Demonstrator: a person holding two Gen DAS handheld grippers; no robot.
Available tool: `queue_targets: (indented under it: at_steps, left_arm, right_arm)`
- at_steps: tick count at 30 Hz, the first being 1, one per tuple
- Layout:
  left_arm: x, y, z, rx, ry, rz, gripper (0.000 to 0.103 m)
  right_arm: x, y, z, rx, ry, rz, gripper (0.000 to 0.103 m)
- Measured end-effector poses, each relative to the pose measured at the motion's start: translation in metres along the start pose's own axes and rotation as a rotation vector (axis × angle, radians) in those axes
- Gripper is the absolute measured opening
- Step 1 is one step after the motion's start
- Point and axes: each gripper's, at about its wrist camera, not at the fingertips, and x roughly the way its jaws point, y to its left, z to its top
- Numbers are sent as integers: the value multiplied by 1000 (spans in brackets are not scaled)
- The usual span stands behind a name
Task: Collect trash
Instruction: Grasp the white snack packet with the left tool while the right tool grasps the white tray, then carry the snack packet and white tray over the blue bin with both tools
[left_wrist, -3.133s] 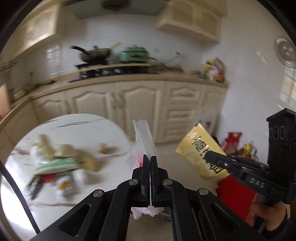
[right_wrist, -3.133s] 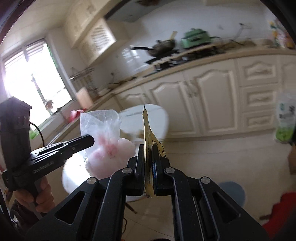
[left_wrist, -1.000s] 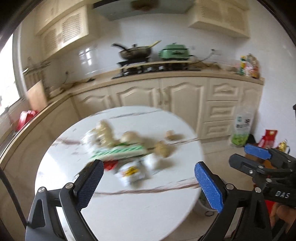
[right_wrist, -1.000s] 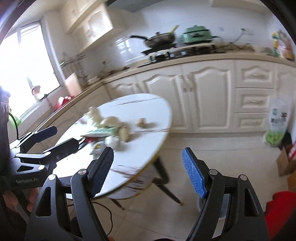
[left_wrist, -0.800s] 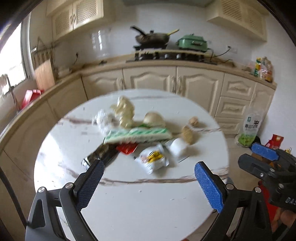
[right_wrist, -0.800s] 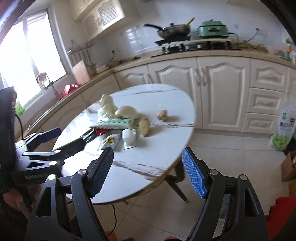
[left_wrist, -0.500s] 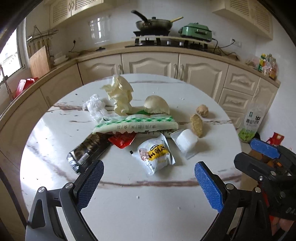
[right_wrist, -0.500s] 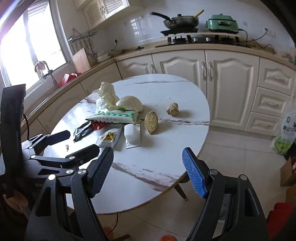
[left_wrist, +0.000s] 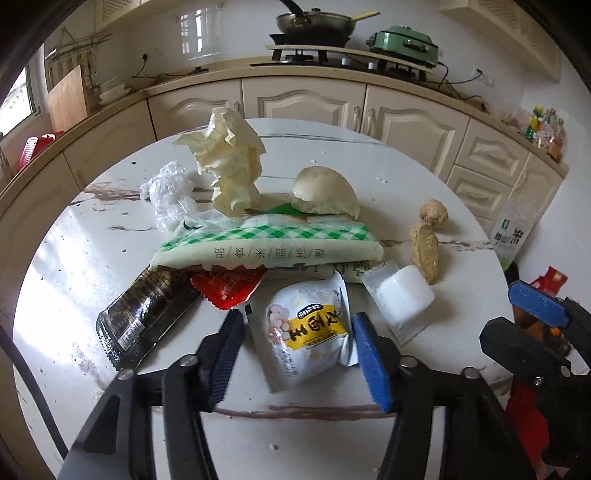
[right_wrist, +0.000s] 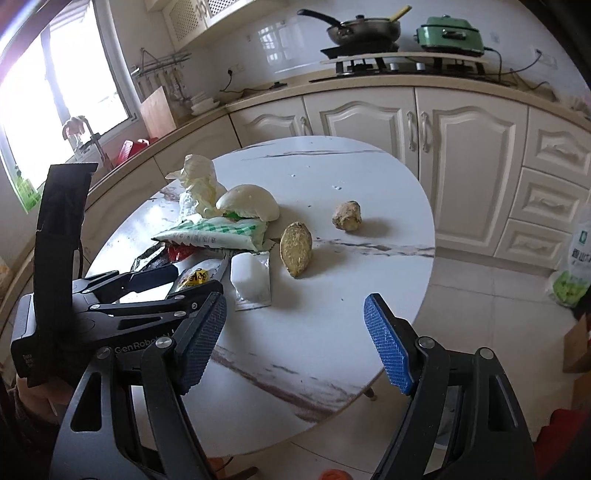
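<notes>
A pile of trash lies on the round white marble table. A white snack packet with a yellow label sits between the fingers of my left gripper, which is open around it. Behind it lie a green-checked wrapper, a red sachet, a black wrapper, a clear sachet, crumpled yellow paper and crumpled clear plastic. My right gripper is open and empty above the table's near edge; the left gripper shows at its left.
A bun, a ginger root and a sweet potato lie on the table's right part. Cabinets and a stove with a pan stand behind. A rice bag sits on the floor at right.
Both grippers held bags earlier and now are open and empty. They swung to the table; my left gripper came down around the yellow-label packet and its jaws have narrowed.
</notes>
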Motion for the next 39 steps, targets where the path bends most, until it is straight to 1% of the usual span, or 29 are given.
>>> queue_targets:
  at_steps: [1, 3, 4, 6, 7, 14, 19, 24, 25, 26, 27, 28, 29, 32, 36, 39]
  left_arm:
    - [0, 2, 0, 4, -3, -2, 48]
    - [2, 5, 6, 6, -10, -12, 37]
    - [2, 5, 6, 2, -12, -14, 29]
    - [0, 9, 4, 5, -15, -18, 22]
    - [0, 13, 3, 3, -15, -21, 15]
    - [-19, 40, -10, -30, -16, -21, 13]
    - [-35, 64, -17, -61, -41, -18, 13]
    - [-50, 74, -20, -64, -75, -24, 13]
    - [-53, 74, -21, -63, -83, -27, 13]
    - [-56, 75, -21, -64, -92, -31, 13]
    - [-58, 75, -22, -61, -99, -34, 13]
    - [-61, 75, -22, -59, -106, -36, 13]
    - [-64, 75, -22, -57, -114, -37, 13]
    - [-73, 71, -24, -51, -138, -43, 13]
    - [-85, 66, -28, -34, -158, -49, 13]
    - [-96, 59, -31, -20, -180, -48, 13]
  right_arm:
    - [1, 1, 1, 0, 0, 0, 75]
    - [3, 5, 2, -5, 3, 3, 75]
    - [4, 7, 3, -8, 5, 4, 75]
    - [8, 13, 4, -17, 15, 3, 75]
    - [11, 16, 5, -21, 21, 7, 75]
    - [35, 37, 9, -60, 66, 28, 75]
    - [52, 50, 11, -85, 93, 40, 73]
    - [62, 55, 16, -101, 103, 15, 61]
    - [63, 55, 17, -102, 107, 14, 57]
    - [64, 55, 18, -103, 109, 11, 50]
    - [65, 55, 19, -106, 112, 7, 45]
    - [66, 56, 19, -115, 115, 1, 33]
    - [66, 57, 19, -123, 115, 1, 27]
    - [59, 61, 15, -135, 82, 41, 25]
    - [48, 65, 10, -138, 64, 86, 25]
    - [33, 67, 9, -130, 33, 113, 25]
